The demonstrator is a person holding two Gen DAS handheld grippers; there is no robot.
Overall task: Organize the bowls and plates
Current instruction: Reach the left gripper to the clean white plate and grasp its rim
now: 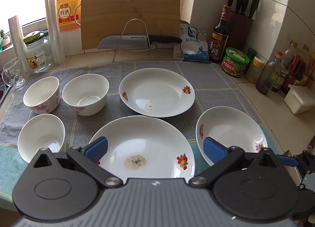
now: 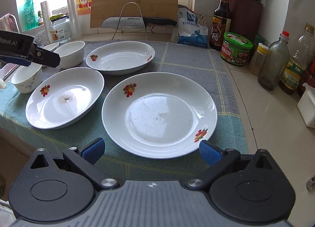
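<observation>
Three white plates with fruit prints lie on a grey-green cloth (image 1: 206, 81): a near plate (image 1: 143, 146) with a crumb stain, a far plate (image 1: 157, 93) and a right plate (image 1: 230, 130). Three white bowls sit on the left: two flower-printed ones (image 1: 42, 94) (image 1: 85, 94) at the back, one plain (image 1: 41, 137) in front. My left gripper (image 1: 155, 149) stands open over the near plate's front rim. My right gripper (image 2: 151, 151) is open just short of the right plate (image 2: 159, 114). The right view also shows the near plate (image 2: 65, 99), far plate (image 2: 121, 56) and left gripper (image 2: 45, 57).
A bamboo cutting board (image 1: 131, 12) and a knife (image 1: 137, 41) on a wire rack stand at the back. Bottles, a knife block (image 1: 239, 26), a green-lidded jar (image 1: 235, 62) and a salt bag (image 1: 194, 44) line the right. A glass jar (image 1: 38, 55) and mug (image 1: 13, 73) stand left.
</observation>
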